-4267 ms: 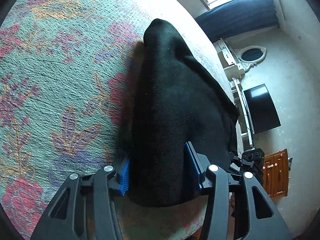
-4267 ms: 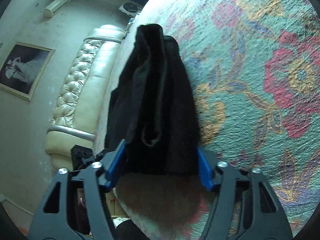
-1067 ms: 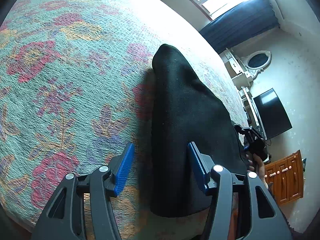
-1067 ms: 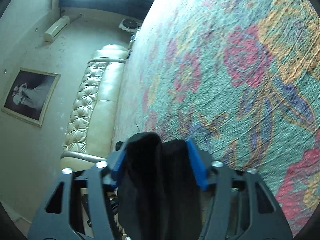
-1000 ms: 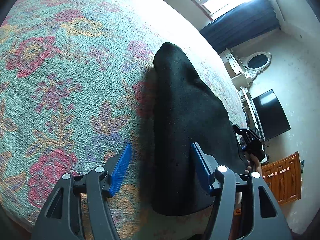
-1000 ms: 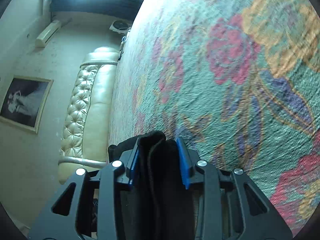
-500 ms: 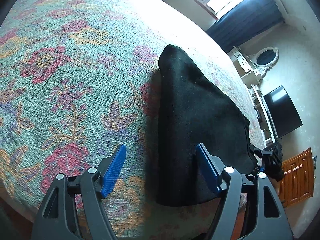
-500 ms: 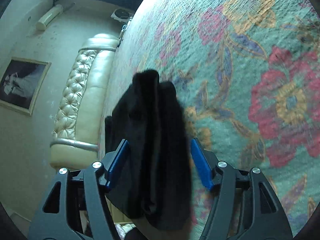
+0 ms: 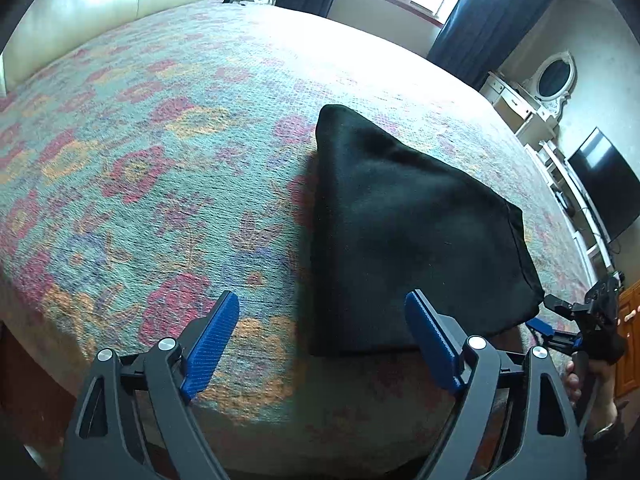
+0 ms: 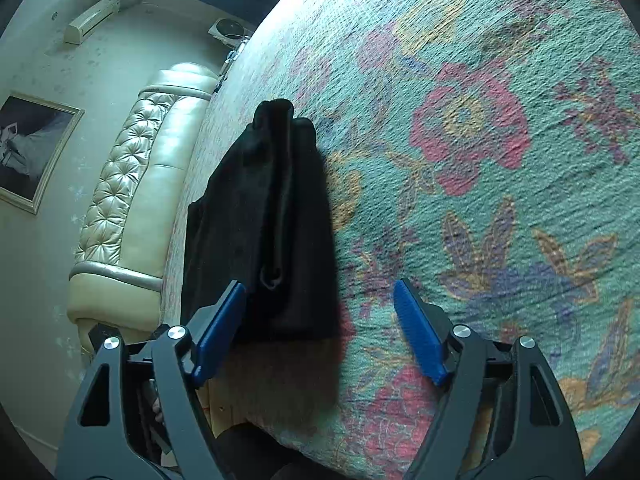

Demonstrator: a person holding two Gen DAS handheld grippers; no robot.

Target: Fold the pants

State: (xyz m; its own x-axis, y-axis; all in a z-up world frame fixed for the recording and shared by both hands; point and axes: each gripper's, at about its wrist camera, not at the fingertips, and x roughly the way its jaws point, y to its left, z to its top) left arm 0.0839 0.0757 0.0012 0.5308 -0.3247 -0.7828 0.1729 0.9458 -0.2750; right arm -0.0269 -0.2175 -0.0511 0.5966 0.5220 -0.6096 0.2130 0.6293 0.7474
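both grippers let go of the black pants; left gripper and right gripper jaws opening wide, nothing clamped. smooth that 12 o'clock corner next.

One pair of black pants lies folded ahead of the jaws, on one flowered bedspread. Two grippers are in view: the left gripper and, off to the right of its jaws, the right gripper. Each has two blue pads. Farther out beyond the jaws are two dark curtains, one television, one oval mirror, one tufted headboard and one framed picture.
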